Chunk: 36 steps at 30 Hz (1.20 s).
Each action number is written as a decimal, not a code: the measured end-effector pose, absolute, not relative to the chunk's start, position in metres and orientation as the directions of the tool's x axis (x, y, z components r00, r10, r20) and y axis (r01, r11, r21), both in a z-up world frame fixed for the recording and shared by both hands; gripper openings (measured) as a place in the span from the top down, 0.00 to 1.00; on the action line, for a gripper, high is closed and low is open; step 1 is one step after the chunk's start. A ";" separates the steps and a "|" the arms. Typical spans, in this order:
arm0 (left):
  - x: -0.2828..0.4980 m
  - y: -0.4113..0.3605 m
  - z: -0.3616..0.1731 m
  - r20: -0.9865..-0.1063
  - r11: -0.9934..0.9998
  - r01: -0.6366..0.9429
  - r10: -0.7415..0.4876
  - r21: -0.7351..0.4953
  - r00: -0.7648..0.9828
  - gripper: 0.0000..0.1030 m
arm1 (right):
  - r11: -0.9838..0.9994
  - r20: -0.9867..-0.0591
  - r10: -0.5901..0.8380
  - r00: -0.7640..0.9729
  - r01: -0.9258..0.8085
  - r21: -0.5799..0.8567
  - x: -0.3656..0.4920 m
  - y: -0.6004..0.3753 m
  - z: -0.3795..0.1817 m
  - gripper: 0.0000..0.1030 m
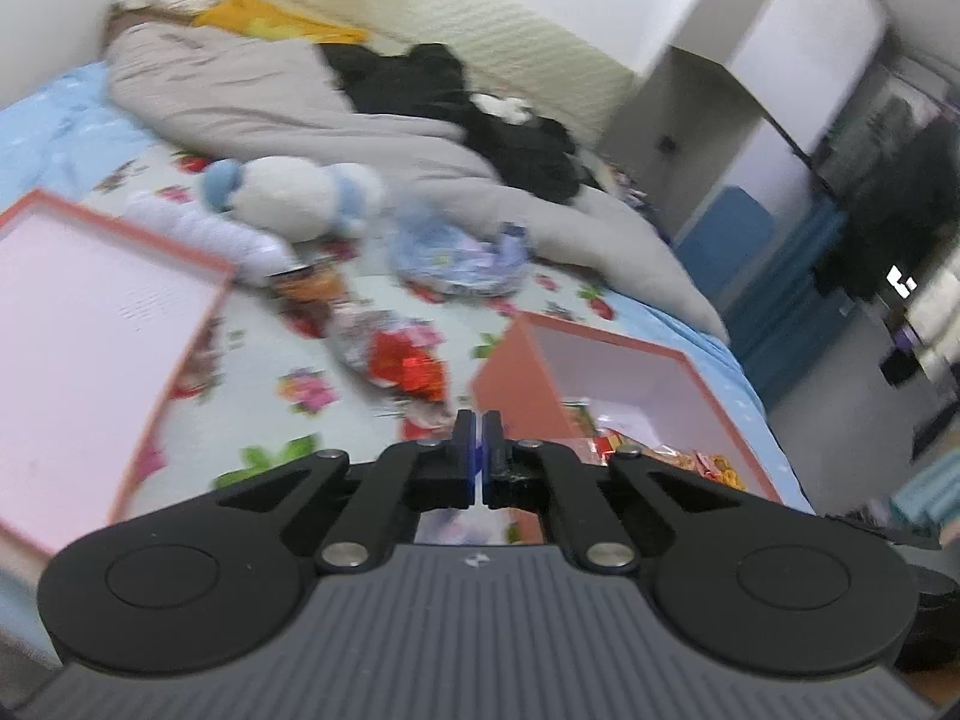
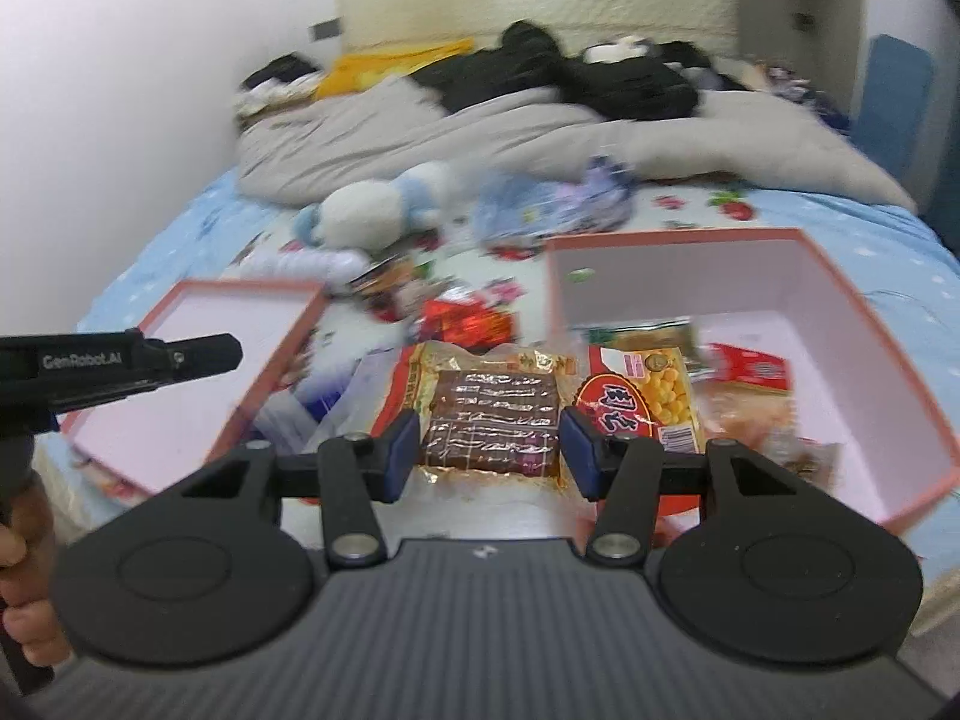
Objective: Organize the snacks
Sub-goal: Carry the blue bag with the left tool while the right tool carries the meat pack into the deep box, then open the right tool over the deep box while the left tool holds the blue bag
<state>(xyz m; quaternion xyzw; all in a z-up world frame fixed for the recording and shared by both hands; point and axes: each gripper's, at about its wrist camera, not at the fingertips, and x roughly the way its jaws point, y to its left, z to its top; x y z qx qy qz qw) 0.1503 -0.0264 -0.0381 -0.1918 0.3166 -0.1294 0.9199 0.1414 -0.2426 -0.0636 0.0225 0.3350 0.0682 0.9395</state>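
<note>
Floral bedsheet (image 2: 690, 204) background; right gripper (image 2: 489, 447) grips a brown snack packet (image 2: 489, 414), long axis pointing away; left gripper (image 1: 478, 450) closed, empty.

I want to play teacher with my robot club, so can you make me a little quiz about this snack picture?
1. True or false: the left gripper is shut with nothing in it.
2. What does the right gripper hold? A) brown snack packet B) plush toy C) box lid
3. Fill in: the red packet lies inside the orange ____.

Key: 1 true; 2 A; 3 box
</note>
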 end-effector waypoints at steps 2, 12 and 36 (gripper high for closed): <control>0.160 -0.044 -0.041 -0.533 0.886 0.152 -0.392 -0.438 0.750 0.99 | 0.994 -0.632 0.110 0.767 -0.068 0.090 0.143 -0.258 -0.067 0.48; 0.193 -0.073 -0.085 -0.635 0.894 0.206 -0.429 -0.397 0.642 0.98 | 0.992 -0.653 0.066 0.755 0.019 0.123 0.145 -0.295 -0.085 0.49; 0.240 -0.068 -0.218 -0.864 0.960 0.218 -0.255 -0.173 0.434 0.16 | 0.982 -0.688 0.089 0.720 0.052 0.182 0.153 -0.317 -0.109 0.88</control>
